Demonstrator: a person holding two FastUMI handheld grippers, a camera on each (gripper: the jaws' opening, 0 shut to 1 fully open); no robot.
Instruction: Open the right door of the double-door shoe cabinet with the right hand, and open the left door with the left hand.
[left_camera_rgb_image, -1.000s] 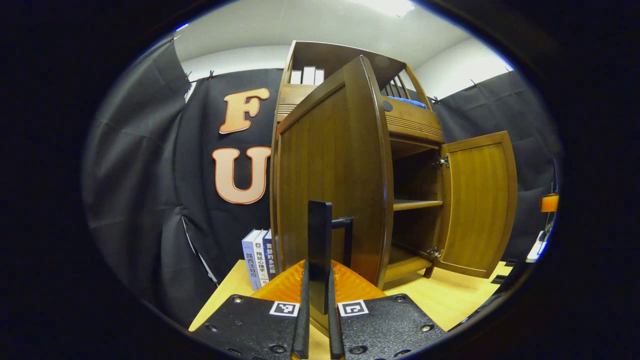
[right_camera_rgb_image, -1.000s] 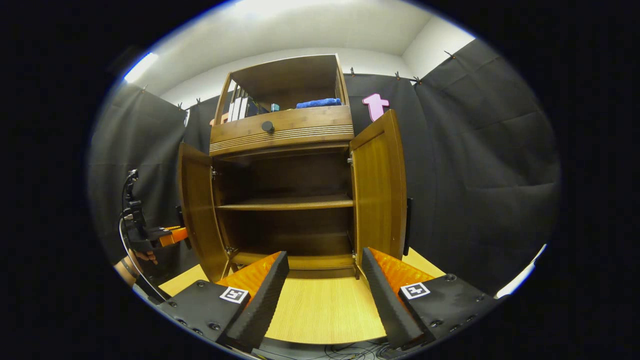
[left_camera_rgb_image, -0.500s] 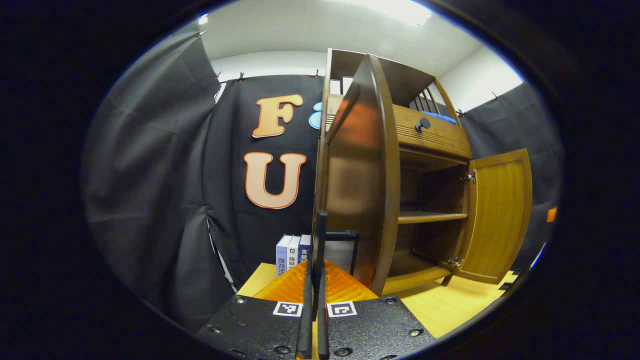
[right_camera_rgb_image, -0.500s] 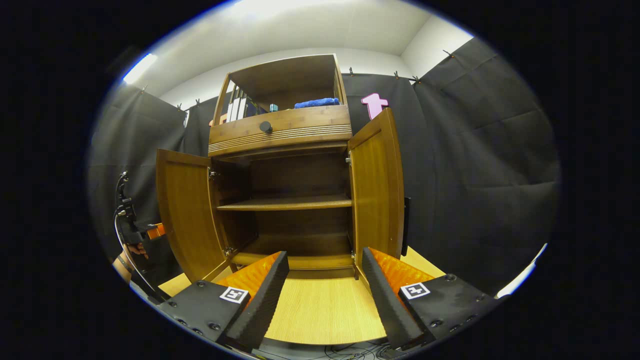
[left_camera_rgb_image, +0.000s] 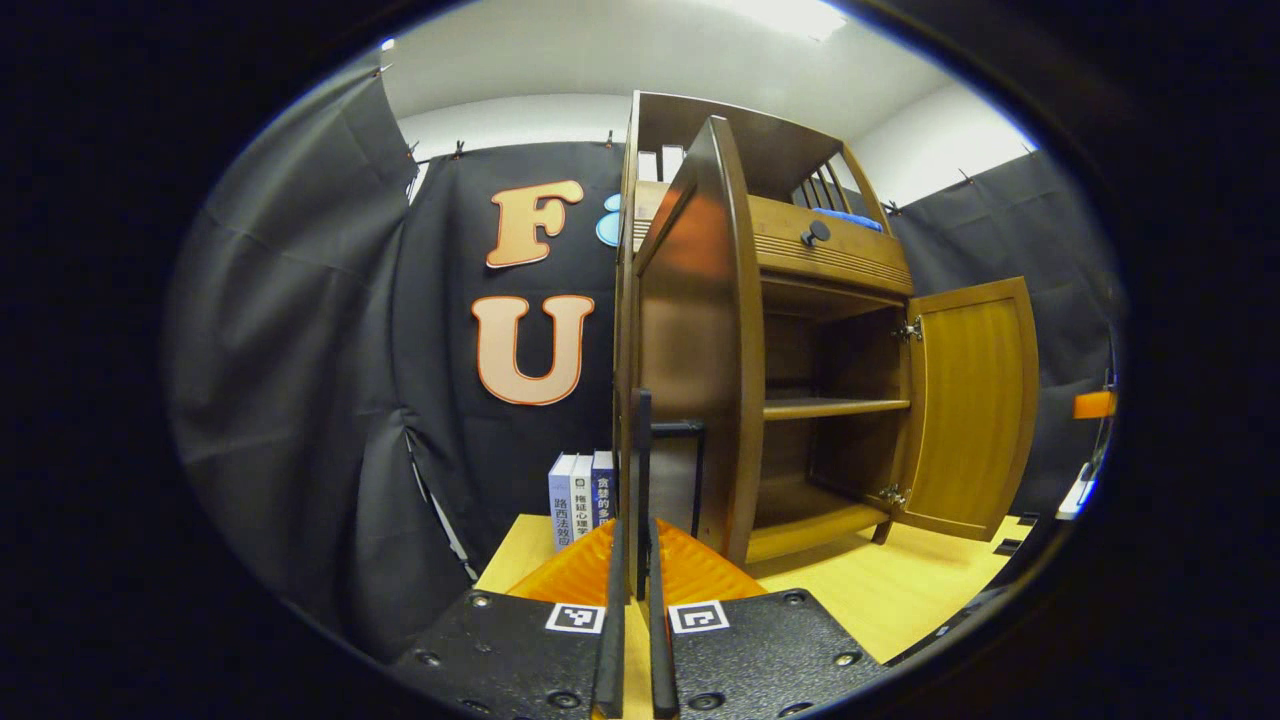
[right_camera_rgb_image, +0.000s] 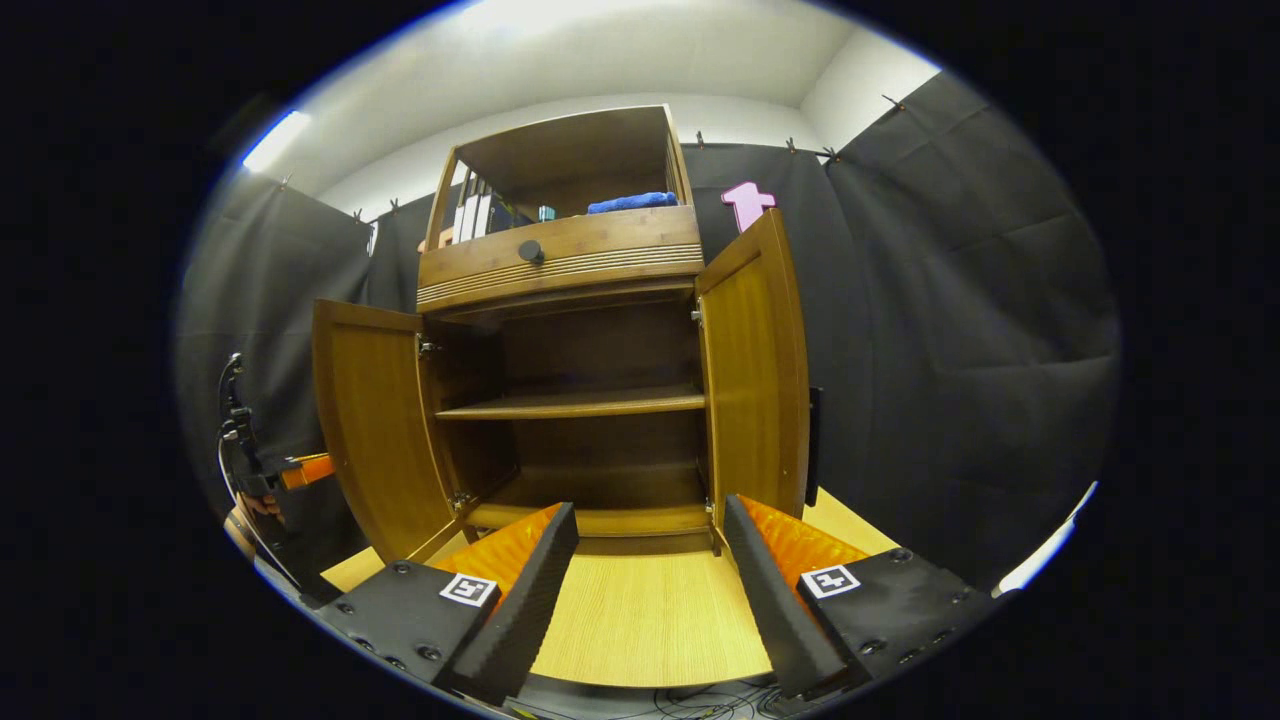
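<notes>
The wooden shoe cabinet (right_camera_rgb_image: 560, 255) stands on the table with both doors swung out. In the right gripper view the left door (right_camera_rgb_image: 370, 420) and right door (right_camera_rgb_image: 750, 380) flank the bare inner shelf (right_camera_rgb_image: 570, 403). My right gripper (right_camera_rgb_image: 650, 560) hangs open in front of the cabinet, touching nothing. In the left gripper view my left gripper (left_camera_rgb_image: 635, 560) is shut on the black vertical handle (left_camera_rgb_image: 641, 450) of the left door (left_camera_rgb_image: 690, 350), seen almost edge-on. The right door (left_camera_rgb_image: 975, 400) stands open beyond. The left gripper (right_camera_rgb_image: 300, 468) and the hand holding it show beside the left door.
Several books (left_camera_rgb_image: 580, 495) stand on the light wooden table (right_camera_rgb_image: 650, 620) left of the cabinet. Above the doors is a drawer with a round knob (right_camera_rgb_image: 531, 250). The top shelf holds a blue cloth (right_camera_rgb_image: 632, 203) and books (right_camera_rgb_image: 475, 215). Black cloth walls surround the table.
The left door has swung wider, pulled by my left gripper on its handle; most of the swing came before half a second ago. The right gripper has stayed put, open.
</notes>
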